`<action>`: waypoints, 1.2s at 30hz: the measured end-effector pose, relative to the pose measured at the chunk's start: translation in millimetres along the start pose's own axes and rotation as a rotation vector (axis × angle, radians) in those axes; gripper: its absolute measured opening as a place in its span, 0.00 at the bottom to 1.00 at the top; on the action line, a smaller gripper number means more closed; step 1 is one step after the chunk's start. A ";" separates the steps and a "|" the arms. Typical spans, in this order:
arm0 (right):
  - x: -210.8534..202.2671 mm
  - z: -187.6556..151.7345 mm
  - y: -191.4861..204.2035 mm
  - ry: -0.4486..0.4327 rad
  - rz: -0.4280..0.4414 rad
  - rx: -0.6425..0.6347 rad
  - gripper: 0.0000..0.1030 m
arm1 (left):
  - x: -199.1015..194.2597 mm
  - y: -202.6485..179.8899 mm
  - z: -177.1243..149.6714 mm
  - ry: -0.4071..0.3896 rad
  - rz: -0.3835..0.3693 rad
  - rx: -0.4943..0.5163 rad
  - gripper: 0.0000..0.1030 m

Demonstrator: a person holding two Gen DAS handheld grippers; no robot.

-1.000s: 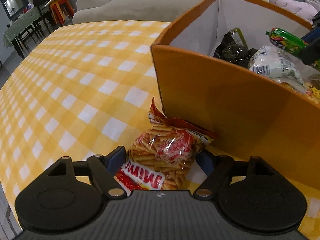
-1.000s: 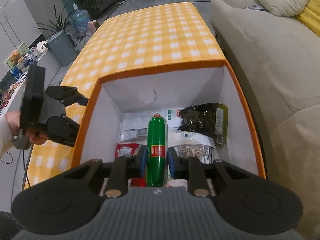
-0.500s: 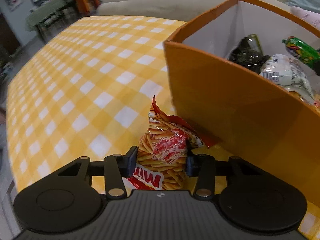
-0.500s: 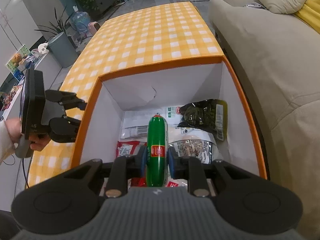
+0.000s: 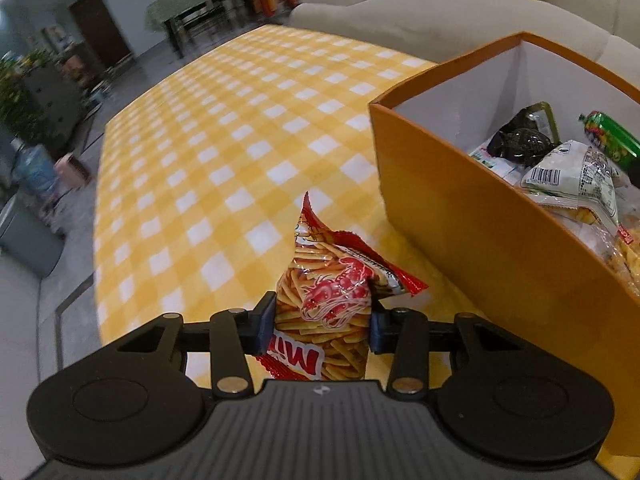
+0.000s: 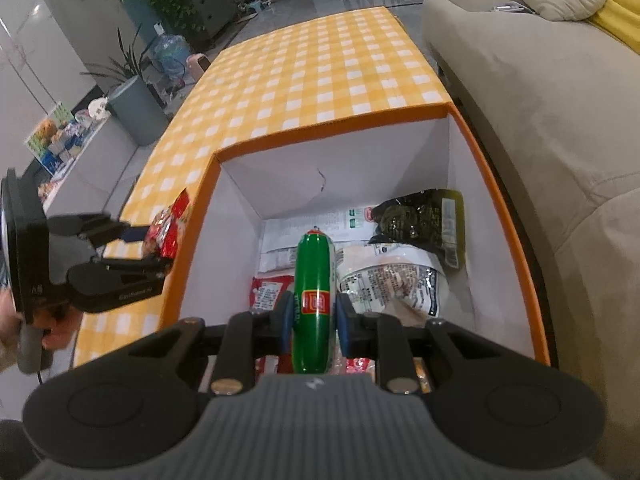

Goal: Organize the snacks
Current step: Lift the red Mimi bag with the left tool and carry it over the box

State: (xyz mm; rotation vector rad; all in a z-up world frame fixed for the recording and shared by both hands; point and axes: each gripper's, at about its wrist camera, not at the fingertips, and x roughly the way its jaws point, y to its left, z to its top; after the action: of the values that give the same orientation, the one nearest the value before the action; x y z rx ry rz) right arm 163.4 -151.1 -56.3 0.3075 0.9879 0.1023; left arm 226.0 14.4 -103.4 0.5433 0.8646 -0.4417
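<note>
Left wrist view: my left gripper point(image 5: 322, 322) squeezes the red snack bag point(image 5: 334, 304), with the orange box point(image 5: 480, 216) at two o'clock. My right gripper point(image 6: 313, 326) pinches the green sausage point(image 6: 313, 296) over that box.

The red chip bag point(image 5: 326, 304) shows white letters near its lower end, upside down and partly hidden, reading roughly "Mi"; the rest cannot be read. The green sausage point(image 6: 314, 300) carries a small red square label with white marks too small to read, and the white packet point(image 5: 572, 176) in the far right box point(image 5: 480, 232) bears a barcode with tiny illegible print. Pale lettering on the side of the left tool point(image 6: 154, 254) is too blurred to make out.
</note>
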 end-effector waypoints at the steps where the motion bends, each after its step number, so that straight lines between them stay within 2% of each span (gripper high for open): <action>1: -2.8 0.3 -1.1 -0.008 0.006 0.008 0.19 | -5.4 -0.1 -0.7 0.002 0.007 -0.005 0.48; 9: -32.7 -5.3 -12.7 -0.057 0.066 0.058 0.19 | -75.8 -18.3 4.4 -0.045 0.114 -0.063 0.48; 13: -50.2 -10.5 -19.9 -0.080 0.103 0.071 0.19 | -110.5 -28.2 12.7 -0.084 0.158 -0.159 0.47; 16: -58.6 -12.5 -25.1 -0.092 0.129 0.083 0.19 | -138.3 -36.1 19.3 -0.157 0.195 -0.229 0.47; 23: -68.7 -11.5 -40.1 -0.110 0.201 0.123 0.19 | -171.7 -37.0 30.5 -0.225 0.101 -0.532 0.47; 28: -63.9 -11.9 -53.3 -0.100 0.243 0.159 0.19 | -159.9 -28.6 28.7 -0.222 -0.018 -0.724 0.47; 33: -49.7 -11.5 -67.2 -0.055 0.293 0.235 0.19 | -128.0 -24.2 15.3 -0.179 -0.112 -0.791 0.47; 36: -45.9 -11.6 -73.2 -0.058 0.230 0.273 0.19 | -118.5 -24.9 2.3 -0.192 -0.175 -0.819 0.47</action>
State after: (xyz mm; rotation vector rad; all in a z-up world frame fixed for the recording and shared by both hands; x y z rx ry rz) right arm 124.6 -228.6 -47.3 0.6713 0.9062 0.1667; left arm 145.1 10.7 -13.4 -0.3252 0.8275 -0.2566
